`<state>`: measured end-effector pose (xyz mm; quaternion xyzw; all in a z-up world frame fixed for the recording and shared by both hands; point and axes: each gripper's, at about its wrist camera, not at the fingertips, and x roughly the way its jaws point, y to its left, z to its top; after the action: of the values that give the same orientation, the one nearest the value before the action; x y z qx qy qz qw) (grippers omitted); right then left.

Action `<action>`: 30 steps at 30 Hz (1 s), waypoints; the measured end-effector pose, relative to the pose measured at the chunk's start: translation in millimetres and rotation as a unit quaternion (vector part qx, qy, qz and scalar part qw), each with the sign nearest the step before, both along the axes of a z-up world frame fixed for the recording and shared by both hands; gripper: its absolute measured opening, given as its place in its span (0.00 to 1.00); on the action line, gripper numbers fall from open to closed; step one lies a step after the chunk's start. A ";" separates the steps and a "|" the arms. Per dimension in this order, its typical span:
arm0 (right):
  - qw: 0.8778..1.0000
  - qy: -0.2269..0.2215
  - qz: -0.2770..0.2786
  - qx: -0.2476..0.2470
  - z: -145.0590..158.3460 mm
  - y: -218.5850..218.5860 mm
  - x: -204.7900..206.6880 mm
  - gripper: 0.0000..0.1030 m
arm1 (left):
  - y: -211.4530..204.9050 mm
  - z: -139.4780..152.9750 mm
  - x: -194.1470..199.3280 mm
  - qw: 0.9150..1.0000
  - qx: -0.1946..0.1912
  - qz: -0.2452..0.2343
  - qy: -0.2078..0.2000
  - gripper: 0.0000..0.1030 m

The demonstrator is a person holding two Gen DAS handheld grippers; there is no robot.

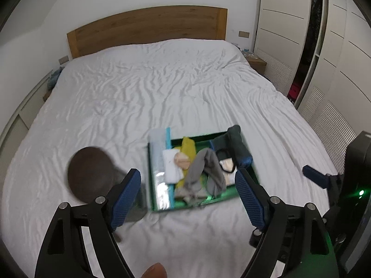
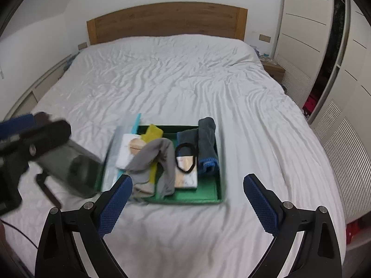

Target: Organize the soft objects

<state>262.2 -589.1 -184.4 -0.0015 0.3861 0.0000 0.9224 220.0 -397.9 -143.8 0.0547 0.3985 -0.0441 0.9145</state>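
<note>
Lying on the white bed sheet (image 2: 185, 81), a green tray (image 2: 208, 197) is seen near both cameras, filled with a grey garment (image 2: 162, 159), a yellow cloth (image 2: 153, 133) and a rolled dark towel (image 2: 206, 139) on its right side. The left gripper (image 1: 187, 197) and the right gripper (image 2: 187, 199) are held above the near edge of the tray, fingers spread wide and grasping nothing. A dark round object (image 1: 90, 173) is seen on the sheet, left of the tray.

Motion blur smears the green tray (image 2: 208, 200) and its cloths, so small items inside cannot be identified. At the left of the right wrist view, the left hand-held gripper (image 2: 14, 121) is blurred and cut off by the frame edge, its jaws unreadable there. The dark round object (image 1: 90, 173) is partly hidden.
</note>
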 end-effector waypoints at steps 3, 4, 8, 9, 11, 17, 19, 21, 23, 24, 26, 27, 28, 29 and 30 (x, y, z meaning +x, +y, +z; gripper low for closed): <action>1.000 -0.008 -0.010 -0.004 20.0 18.2 -32.2 0.95 | 17.1 14.7 -26.9 1.000 0.001 -0.009 -0.007 0.79; 1.000 -0.012 -0.013 -0.005 26.2 26.2 -44.0 0.95 | 27.5 20.0 -38.5 1.000 -0.007 -0.015 -0.009 0.84; 0.999 -0.027 -0.023 -0.008 54.2 61.3 -89.2 0.95 | 64.5 31.1 -78.8 1.000 -0.013 -0.016 -0.022 0.91; 0.999 -0.035 -0.027 -0.011 61.8 72.9 -104.8 0.96 | 70.8 32.2 -85.1 1.000 -0.012 -0.016 -0.022 0.91; 0.999 -0.042 -0.032 -0.011 72.4 91.2 -130.1 0.96 | 89.7 35.3 -99.9 1.000 -0.012 -0.021 -0.016 0.91; 0.997 -0.055 -0.046 -0.015 91.3 142.2 -199.8 0.97 | 126.9 46.9 -137.6 0.998 -0.012 -0.051 -0.025 0.91; 0.997 -0.053 -0.052 -0.025 96.6 158.9 -216.2 0.97 | 135.4 51.3 -145.7 0.998 -0.009 -0.058 -0.031 0.91; 0.997 -0.057 -0.051 -0.033 103.6 173.9 -230.1 0.97 | 142.6 55.6 -150.9 0.997 -0.003 -0.060 -0.041 0.91; 0.996 -0.063 -0.045 -0.035 111.6 185.6 -240.1 0.97 | 153.2 63.1 -159.0 0.997 -0.005 -0.054 -0.054 0.91; 0.996 -0.068 -0.040 -0.037 115.0 191.1 -244.9 0.97 | 157.7 66.1 -162.5 0.997 -0.007 -0.049 -0.060 0.91; 0.996 -0.074 -0.028 -0.043 119.0 200.0 -250.9 0.98 | 166.5 69.0 -165.4 0.997 -0.015 -0.038 -0.064 0.92; 0.996 -0.073 -0.021 -0.044 119.0 202.9 -250.8 0.98 | 170.5 69.7 -166.0 0.997 -0.020 -0.031 -0.064 0.92; 0.996 -0.072 -0.016 -0.046 119.6 205.9 -251.5 0.98 | 175.6 70.2 -167.7 0.997 -0.025 -0.024 -0.062 0.92; 0.996 -0.071 -0.012 -0.047 119.7 208.3 -251.9 0.98 | 177.4 70.1 -168.2 0.998 -0.025 -0.021 -0.061 0.92; 0.996 -0.068 -0.007 -0.048 119.7 211.0 -252.9 0.98 | 179.5 70.5 -168.8 0.998 -0.023 -0.019 -0.061 0.92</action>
<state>9.3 -378.1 -64.7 -0.0428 0.3217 -0.0252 0.9455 51.2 -218.4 -73.3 0.0436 0.3401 -0.0677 0.9369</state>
